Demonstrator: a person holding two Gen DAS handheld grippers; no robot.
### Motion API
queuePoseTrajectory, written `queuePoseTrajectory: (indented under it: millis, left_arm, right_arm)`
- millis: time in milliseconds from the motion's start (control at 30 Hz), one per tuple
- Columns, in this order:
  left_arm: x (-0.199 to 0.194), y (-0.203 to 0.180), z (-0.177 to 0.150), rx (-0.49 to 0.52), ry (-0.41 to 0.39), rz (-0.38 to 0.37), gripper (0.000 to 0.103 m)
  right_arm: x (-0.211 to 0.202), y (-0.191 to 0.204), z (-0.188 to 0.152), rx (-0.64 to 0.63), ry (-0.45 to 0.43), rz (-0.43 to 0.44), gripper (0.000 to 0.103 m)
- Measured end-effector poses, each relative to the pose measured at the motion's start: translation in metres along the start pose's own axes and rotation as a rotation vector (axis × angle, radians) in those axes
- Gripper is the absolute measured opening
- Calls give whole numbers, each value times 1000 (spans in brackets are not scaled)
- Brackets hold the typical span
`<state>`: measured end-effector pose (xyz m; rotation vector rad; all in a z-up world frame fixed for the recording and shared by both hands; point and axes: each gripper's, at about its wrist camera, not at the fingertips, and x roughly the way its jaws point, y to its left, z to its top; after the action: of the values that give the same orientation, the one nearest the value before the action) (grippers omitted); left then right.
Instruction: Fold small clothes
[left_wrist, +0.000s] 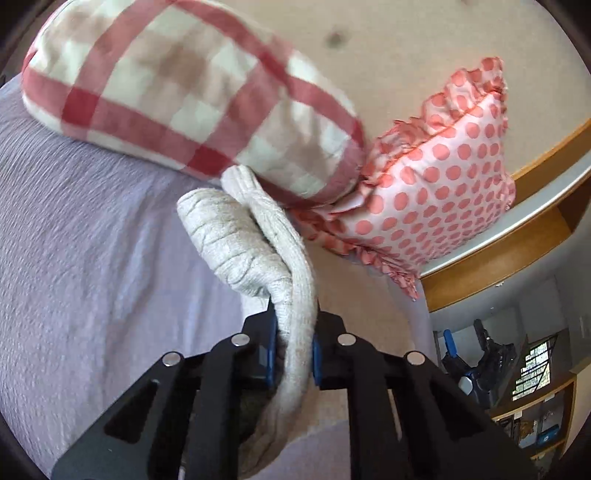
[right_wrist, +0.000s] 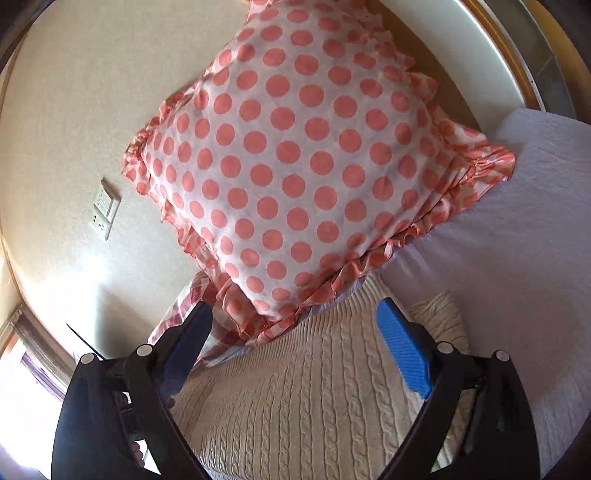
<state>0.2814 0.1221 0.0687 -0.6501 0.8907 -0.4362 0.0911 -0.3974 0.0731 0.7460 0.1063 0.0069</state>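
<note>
A cream cable-knit garment (right_wrist: 306, 398) lies on the lilac bed sheet (right_wrist: 517, 258), its far edge against the polka-dot pillow. My right gripper (right_wrist: 295, 332) is open just above it, blue-padded fingers (right_wrist: 402, 354) spread wide with nothing between them. In the left wrist view my left gripper (left_wrist: 293, 332) is shut on a bunched fold of the same cream knit (left_wrist: 258, 251), lifted off the sheet (left_wrist: 92, 258); the fabric curls forward and hangs down behind the jaws.
A red-and-white checked pillow (left_wrist: 177, 92) and a pink polka-dot pillow with ruffles (right_wrist: 295, 155) lean against the beige wall at the bed's head. A wall socket (right_wrist: 105, 210) is left. Wooden shelves (left_wrist: 535, 417) stand beyond the bed's right edge.
</note>
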Motion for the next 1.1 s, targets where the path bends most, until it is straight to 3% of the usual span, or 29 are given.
queuePoseTrajectory:
  millis: [100,200,267,333,400,433,467,500,567,633,700,767,833,867,933,1033,1100]
  left_arm:
    - [30,-90,-3,116,20,-63,13]
    - [102,-170,-32,230,101,-94,15]
    - [161,-207,-60,315,198,-96,18]
    - [202,-224,-84,331,311,-108,18]
    - [203,-229,-93,322,351,-196,15]
    - [192,-230,-94,351,327,-206,15]
    - [176,-228,-92,383,287,-200,22]
    - [159,-222,-91,412,245,-178,35]
    - [128,-208,-90,479,165,-86,45]
    - [107,-196,-96,556,118,21,48]
    - [97,-184,-103,621,100,84,54]
    - [94,-171,-113,658,110,111,57]
    - [99,-161,-119,654,131,114,58]
    - [104,-156,-120,644,144,110,58]
    - [114,-150,-123,631,160,105,59]
    - [121,-151,-130,652,157,92,62]
    - [123,-155,-136,677,159,79,63]
  right_arm:
    - [-16,-9,12,-2,-65,-49,92]
    - [-21,-22,20,-31,-84,-123,92]
    - [-17,-35,25,-37,-51,-170,92]
    - [-12,-46,29,-47,-17,-215,92]
    - [-10,-56,33,-45,20,-217,92]
    - [-9,-58,34,-41,42,-201,92]
    - [-7,-60,35,-35,72,-173,92]
    - [-4,-59,34,-35,111,-142,92]
    - [4,-47,27,-62,209,-79,91]
    - [17,-31,15,-128,308,-70,81]
    - [34,-21,1,-181,384,-127,73]
    - [50,-20,-11,-202,442,-180,66]
    - [62,-18,-23,-223,488,-191,48]
    - [66,-15,-29,-256,495,-205,42]
    - [70,-5,-37,-342,474,-226,18]
    - [59,7,-25,-404,401,-313,14]
    - [52,0,-10,-370,355,-366,8]
